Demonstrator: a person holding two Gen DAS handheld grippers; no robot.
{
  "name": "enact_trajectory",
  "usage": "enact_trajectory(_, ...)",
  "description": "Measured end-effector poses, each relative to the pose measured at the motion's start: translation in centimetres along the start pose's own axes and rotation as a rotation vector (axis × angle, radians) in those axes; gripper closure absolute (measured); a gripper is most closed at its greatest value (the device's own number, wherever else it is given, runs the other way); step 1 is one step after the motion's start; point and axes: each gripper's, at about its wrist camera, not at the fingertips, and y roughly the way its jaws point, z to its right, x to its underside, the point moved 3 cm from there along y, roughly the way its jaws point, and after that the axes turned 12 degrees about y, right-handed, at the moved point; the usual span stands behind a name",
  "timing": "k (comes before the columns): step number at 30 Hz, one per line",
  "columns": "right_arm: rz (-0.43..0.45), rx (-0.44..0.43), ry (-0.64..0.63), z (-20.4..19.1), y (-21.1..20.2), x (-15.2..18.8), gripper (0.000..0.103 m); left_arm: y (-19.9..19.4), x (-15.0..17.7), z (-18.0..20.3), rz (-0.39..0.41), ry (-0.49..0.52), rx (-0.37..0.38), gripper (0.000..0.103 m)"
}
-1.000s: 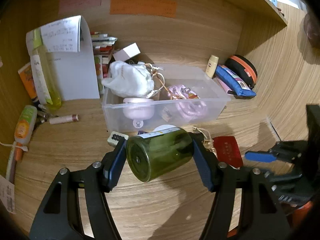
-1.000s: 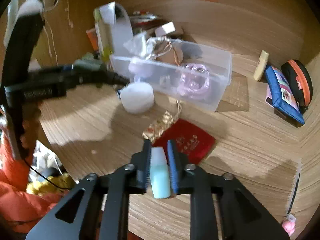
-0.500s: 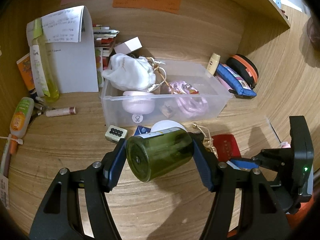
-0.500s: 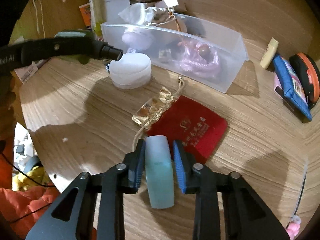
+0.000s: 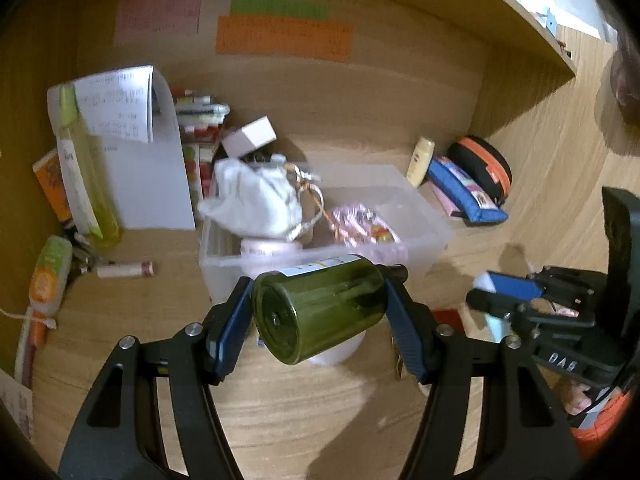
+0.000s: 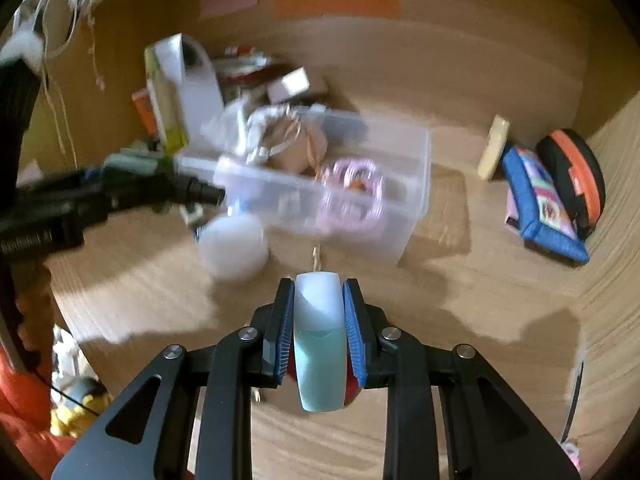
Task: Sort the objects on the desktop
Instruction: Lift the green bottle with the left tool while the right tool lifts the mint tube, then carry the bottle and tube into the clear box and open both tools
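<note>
In the left wrist view, the left claw (image 5: pixel 320 314) is opened wide and grips a green bottle (image 5: pixel 318 306) lying sideways, above the desk (image 5: pixel 280 412) before the clear box (image 5: pixel 416 240). In the right wrist view, the right claw (image 6: pixel 319 316) is almost closed on a pale blue bottle (image 6: pixel 320 344); only here the white round jar (image 6: pixel 234 250) shows fully.

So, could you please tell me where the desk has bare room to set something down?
Bare wood lies right of the clear bin, before the blue pouch, and along the near edge. The back-left corner around the yellow-green bottle is crowded.
</note>
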Motion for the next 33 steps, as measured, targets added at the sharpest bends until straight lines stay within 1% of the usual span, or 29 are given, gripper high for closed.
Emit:
enact_trajectory(3,0.040,-0.010,0.013,0.0,-0.5,-2.1,0.081,-0.1,-1.6,-0.6,0.021,0.006,-0.022,0.038)
enact_trajectory(7,0.100,-0.022,0.021,-0.4,-1.6,-5.0,0.081,-0.3,-3.3,-1.4,0.046,0.012,-0.032,0.038)
enact_trajectory(13,0.147,-0.032,0.027,-0.7,-1.8,-7.5,0.081,0.3,-5.1,-1.8,0.062,0.018,-0.030,0.038)
enact_trajectory(18,0.151,-0.027,0.015,-1.0,-0.9,-8.6,0.081,1.8,-5.5,-1.8,0.040,0.031,-0.022,0.038)
enact_trajectory(23,0.149,0.002,-0.005,-0.8,0.5,-9.7,0.081,3.3,-5.9,-1.7,0.018,0.039,-0.011,0.038)
enact_trajectory(26,0.135,0.006,-0.002,-0.4,1.6,-10.1,0.081,4.4,-6.1,-1.6,0.003,0.046,-0.004,0.038)
enact_trajectory(28,0.127,0.027,-0.002,0.0,2.4,-10.2,0.081,5.2,-6.1,-1.6,-0.011,0.051,-0.004,0.039)
enact_trajectory(33,0.090,0.024,0.011,1.3,4.4,-10.2,0.081,7.7,-5.9,-1.3,-0.060,0.058,0.031,0.038)
